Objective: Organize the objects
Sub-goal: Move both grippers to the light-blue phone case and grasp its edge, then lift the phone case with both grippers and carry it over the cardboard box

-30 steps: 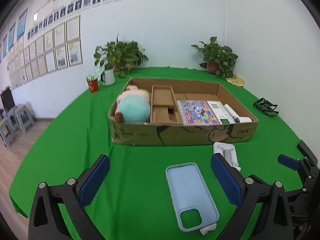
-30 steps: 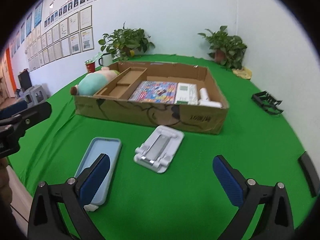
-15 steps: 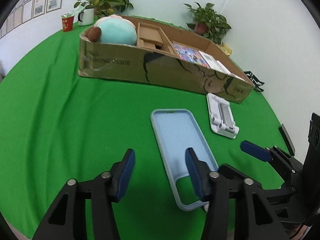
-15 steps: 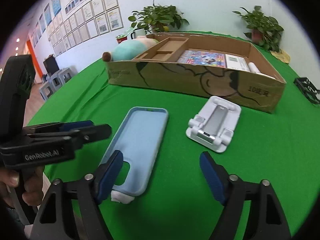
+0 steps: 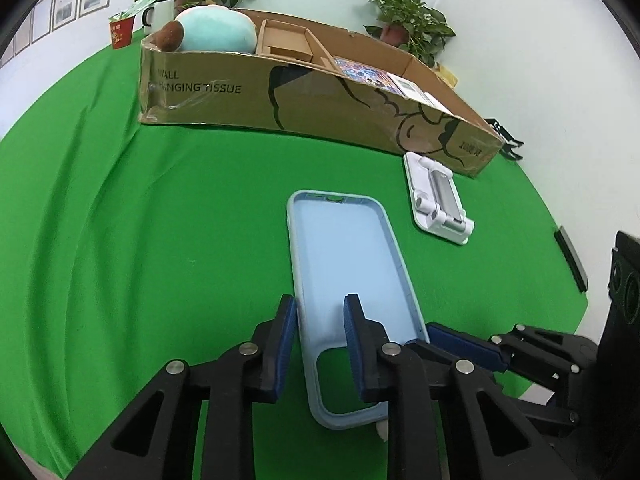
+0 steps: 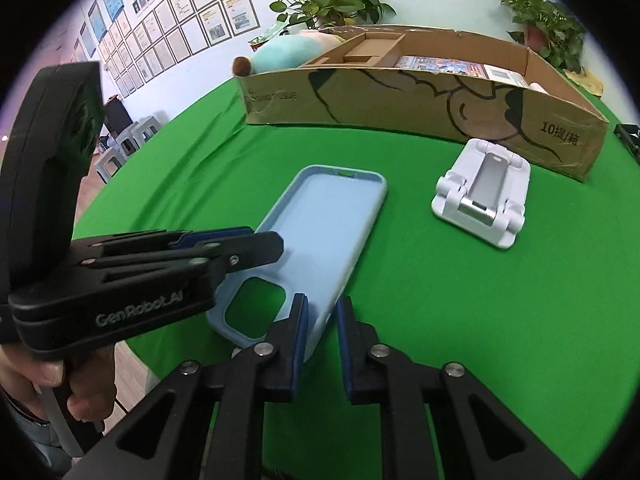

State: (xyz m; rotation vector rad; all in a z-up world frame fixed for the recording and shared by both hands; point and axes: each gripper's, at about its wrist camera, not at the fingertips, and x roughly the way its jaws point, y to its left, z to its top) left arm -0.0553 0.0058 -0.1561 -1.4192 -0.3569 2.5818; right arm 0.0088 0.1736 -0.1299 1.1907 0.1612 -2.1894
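Both tongs have dropped from wide open to the case [image 5: 352,280], jaws closing. The left gripper [image 5: 320,332] straddles its left rim, the right gripper [image 6: 320,328] its right rim, near the camera cutout. One pale blue case lies open side up on the green cloth [image 5: 160,220], one white stand [image 6: 484,204] beside it, one box [image 6: 420,108] behind.

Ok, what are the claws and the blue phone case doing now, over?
Left claw and right claw closing on opposite long edges of light blue silicone phone case, flat on green cloth. White folding phone stand lies apart. Nothing blocking.
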